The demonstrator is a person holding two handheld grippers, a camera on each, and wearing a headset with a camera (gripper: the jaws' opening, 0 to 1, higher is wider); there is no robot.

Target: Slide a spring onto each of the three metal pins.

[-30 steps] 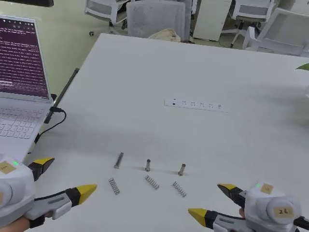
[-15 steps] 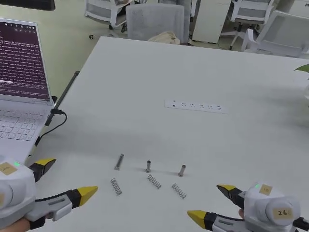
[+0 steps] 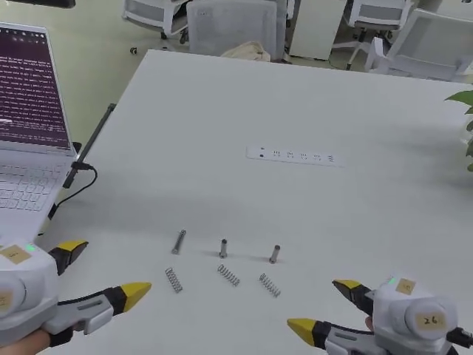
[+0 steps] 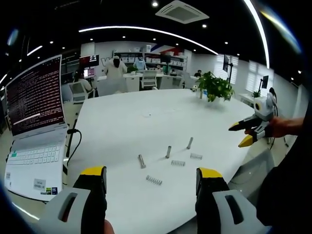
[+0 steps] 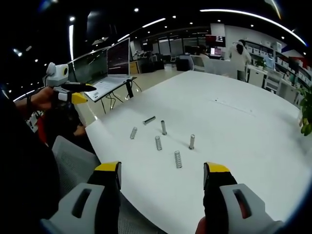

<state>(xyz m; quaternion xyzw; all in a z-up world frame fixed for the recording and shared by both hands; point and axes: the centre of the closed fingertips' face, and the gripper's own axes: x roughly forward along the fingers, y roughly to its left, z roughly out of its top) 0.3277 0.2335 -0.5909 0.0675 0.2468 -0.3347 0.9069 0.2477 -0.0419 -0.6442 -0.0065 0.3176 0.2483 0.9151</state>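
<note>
Three short metal pins stand in a row on the white table: the left pin (image 3: pixel 179 241) lies tilted, while the middle pin (image 3: pixel 223 248) and right pin (image 3: pixel 275 254) are upright. In front of each lies a loose spring: left spring (image 3: pixel 173 279), middle spring (image 3: pixel 228 275), right spring (image 3: pixel 270 285). My left gripper (image 3: pixel 105 270) hovers open at the near left, apart from them. My right gripper (image 3: pixel 321 305) is open at the near right. The left gripper view has the pins (image 4: pixel 168 151) and springs (image 4: pixel 178 163) ahead of its jaws. The right gripper view has the pins (image 5: pixel 164 127) and springs (image 5: pixel 158 143) ahead too.
An open laptop (image 3: pixel 29 148) sits at the left with a black cable (image 3: pixel 81 177) trailing from it. A white power strip (image 3: pixel 294 156) lies mid-table beyond the pins. Plant leaves (image 3: pixel 465 118) reach in at the right edge. Office chairs (image 3: pixel 229 26) stand behind the table.
The head view has shifted slightly. Both grippers stay open near the table's front edge, and the pins and springs lie as before.
</note>
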